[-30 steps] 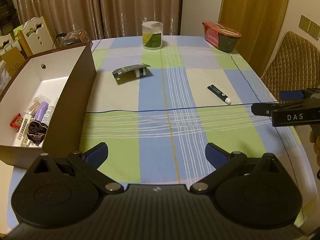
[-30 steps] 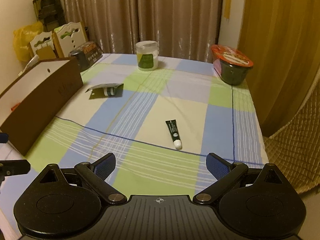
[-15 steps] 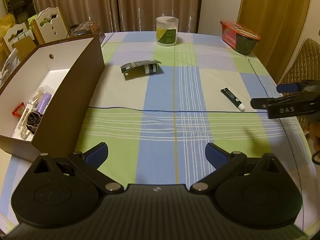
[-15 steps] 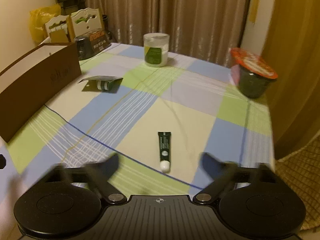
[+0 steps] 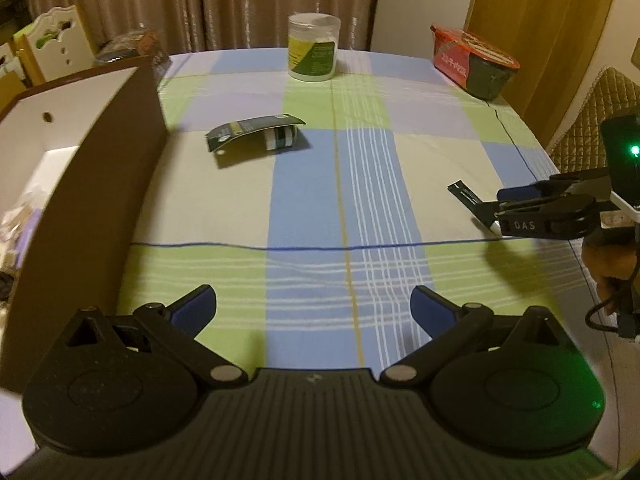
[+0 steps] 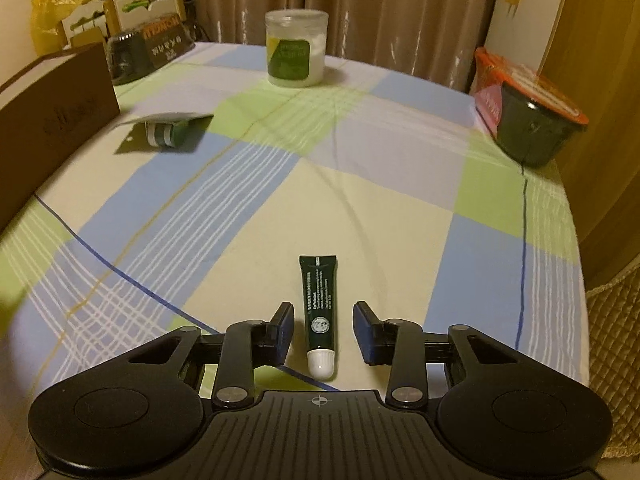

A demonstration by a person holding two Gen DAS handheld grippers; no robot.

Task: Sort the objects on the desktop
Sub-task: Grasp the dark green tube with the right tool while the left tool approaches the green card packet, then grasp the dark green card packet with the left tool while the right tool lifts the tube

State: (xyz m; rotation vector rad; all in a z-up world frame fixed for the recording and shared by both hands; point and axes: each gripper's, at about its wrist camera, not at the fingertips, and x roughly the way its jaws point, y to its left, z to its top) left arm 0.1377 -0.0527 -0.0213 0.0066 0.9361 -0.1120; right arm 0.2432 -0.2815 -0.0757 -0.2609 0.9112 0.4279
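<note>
A small dark green tube [image 6: 319,308] with a white cap lies on the checked tablecloth, cap toward me. My right gripper [image 6: 323,327] is low over it, open, with a blue pad on each side of the tube and a gap on both sides. In the left wrist view the same tube [image 5: 464,193] pokes out past the right gripper [image 5: 499,204]. My left gripper [image 5: 312,302] hovers wide open and empty over the near middle of the table. A brown box [image 5: 100,200] with a white inside stands at the left, with small items in it.
A green card packet [image 5: 256,136] with a roll lies mid-table. At the back stand a white jar [image 5: 314,52] and a red-lidded noodle bowl [image 5: 476,64]; another bowl [image 6: 148,52] sits back left. A quilted chair [image 5: 592,120] is beyond the right table edge.
My right gripper has moved forward and down to the tube, and its fingers have narrowed around it. The left gripper has shifted forward, closer along the box.
</note>
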